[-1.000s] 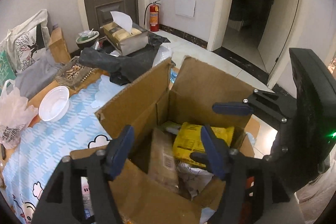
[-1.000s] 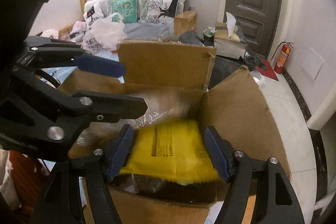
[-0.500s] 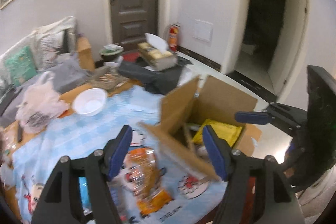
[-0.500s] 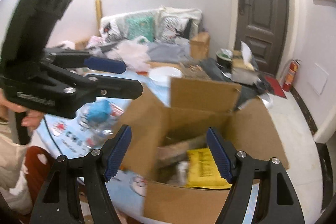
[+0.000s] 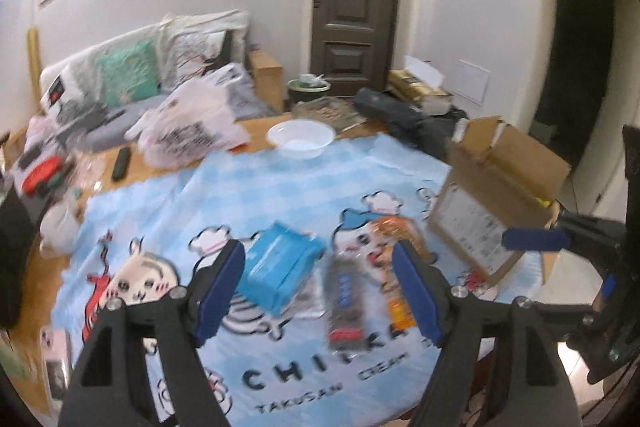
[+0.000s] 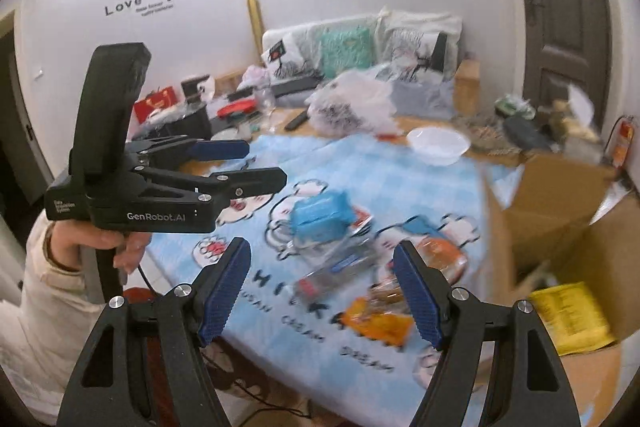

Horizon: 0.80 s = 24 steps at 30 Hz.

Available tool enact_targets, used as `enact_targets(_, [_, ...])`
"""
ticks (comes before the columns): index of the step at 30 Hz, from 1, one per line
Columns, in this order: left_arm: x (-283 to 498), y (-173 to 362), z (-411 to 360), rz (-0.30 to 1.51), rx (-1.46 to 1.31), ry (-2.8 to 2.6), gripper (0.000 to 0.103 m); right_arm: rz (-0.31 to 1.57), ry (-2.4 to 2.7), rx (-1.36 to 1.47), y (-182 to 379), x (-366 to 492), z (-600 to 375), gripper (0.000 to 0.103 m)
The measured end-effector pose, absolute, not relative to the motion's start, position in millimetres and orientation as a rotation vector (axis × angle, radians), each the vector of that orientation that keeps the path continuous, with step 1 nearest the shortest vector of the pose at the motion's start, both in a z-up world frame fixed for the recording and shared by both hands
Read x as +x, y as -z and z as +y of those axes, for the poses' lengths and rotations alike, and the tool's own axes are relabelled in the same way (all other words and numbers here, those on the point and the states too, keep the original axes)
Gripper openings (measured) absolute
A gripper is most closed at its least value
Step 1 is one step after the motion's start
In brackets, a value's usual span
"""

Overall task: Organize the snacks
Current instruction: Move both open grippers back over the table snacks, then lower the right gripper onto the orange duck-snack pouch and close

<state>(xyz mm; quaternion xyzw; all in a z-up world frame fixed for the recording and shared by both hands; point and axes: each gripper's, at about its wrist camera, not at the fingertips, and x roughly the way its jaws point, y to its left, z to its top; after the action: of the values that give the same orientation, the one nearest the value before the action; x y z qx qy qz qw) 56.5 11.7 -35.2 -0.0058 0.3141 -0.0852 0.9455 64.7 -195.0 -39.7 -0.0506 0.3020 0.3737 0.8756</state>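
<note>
Three snacks lie loose on the blue cartoon tablecloth (image 5: 280, 195): a light-blue soft pack (image 5: 280, 267), just beside it a long clear-wrapped bar with a dark blue label (image 5: 346, 297), and next to that an orange packet (image 5: 396, 267) reaching toward the box. The brown cardboard box (image 5: 496, 195) stands at the cloth's edge with its flaps open. Seen from the right wrist, a yellow packet (image 6: 570, 315) lies flat inside the box on its floor.
</note>
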Motion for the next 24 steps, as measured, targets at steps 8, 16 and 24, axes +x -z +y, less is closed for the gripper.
enact_targets(8, [51.2,93.8,52.2,0.639,-0.126,0.150,0.073,0.797,-0.645,-0.015,109.7,89.8,-163.0,0.082])
enact_targets(16, [56.5,118.2,63.4,0.668,-0.202,0.171,0.073,0.852,-0.368,-0.018,165.5,124.0,-162.0,0.086])
enact_targets(24, [65.0,116.7,64.2,0.661,-0.220,0.209,0.073,0.864,-0.231,-0.033,186.6,153.4,-166.2,0.089])
